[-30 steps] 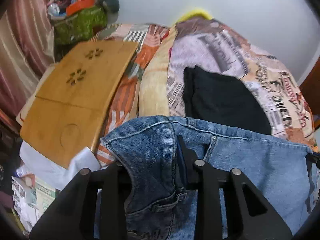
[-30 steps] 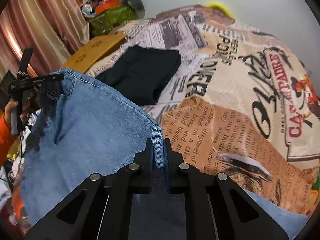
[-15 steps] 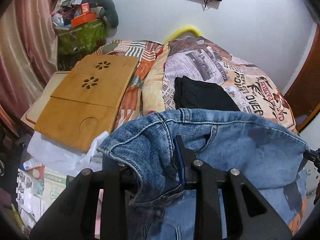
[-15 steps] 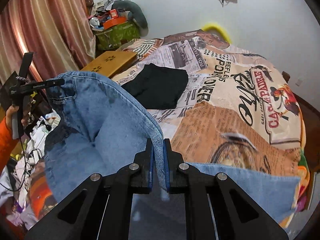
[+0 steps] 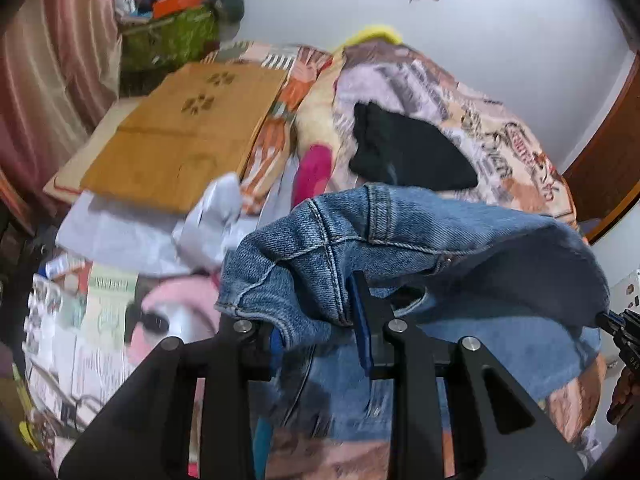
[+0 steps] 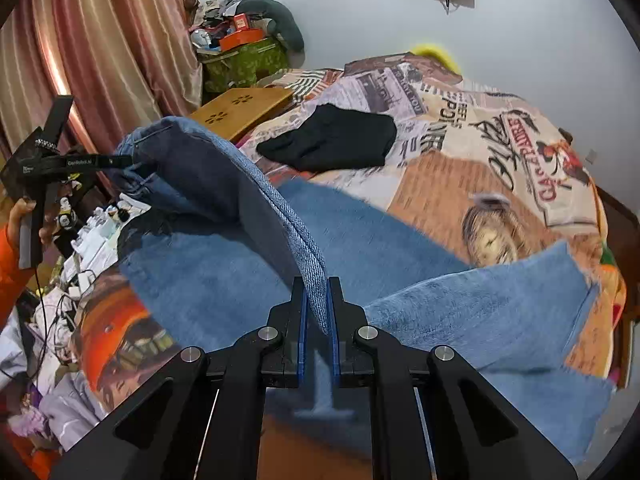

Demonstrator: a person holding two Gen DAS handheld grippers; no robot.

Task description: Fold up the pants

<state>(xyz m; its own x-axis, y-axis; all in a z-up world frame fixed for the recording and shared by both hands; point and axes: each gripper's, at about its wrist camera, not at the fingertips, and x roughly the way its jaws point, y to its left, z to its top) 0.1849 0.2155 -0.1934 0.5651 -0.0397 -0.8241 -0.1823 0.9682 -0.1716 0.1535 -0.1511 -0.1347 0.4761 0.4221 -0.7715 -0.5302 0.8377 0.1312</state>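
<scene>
The blue denim pants (image 6: 420, 280) have been drawn back along the bed with the newspaper-print cover (image 6: 460, 184). A second ago the cloth filled the near part of both views and hid most of the bed; now the two legs lie spread on the cover, and more of the bed shows beyond them. The waist part is held up in the air between the two tools.

The left gripper (image 5: 320, 332) has its jaws clamped on a thick bunch of waistband near the seam. The right gripper (image 6: 317, 312) has its jaws pressed almost together on a thin edge of the denim. Both grips look the same as before.

I judge that the pants are being pulled flat and straight, so that a first fold can follow. No fold is made yet.

Several things are hard to read. The near part of both views is blurred. The lower ends of the legs are cut off at the right border. How much cloth sits inside the left jaws I cannot tell, because the denim hangs over them. The folded black garment (image 6: 332, 140) lies farther up the bed, well apart from the pants, and the wooden lap tray (image 5: 180, 128) rests at the bed's side.
</scene>
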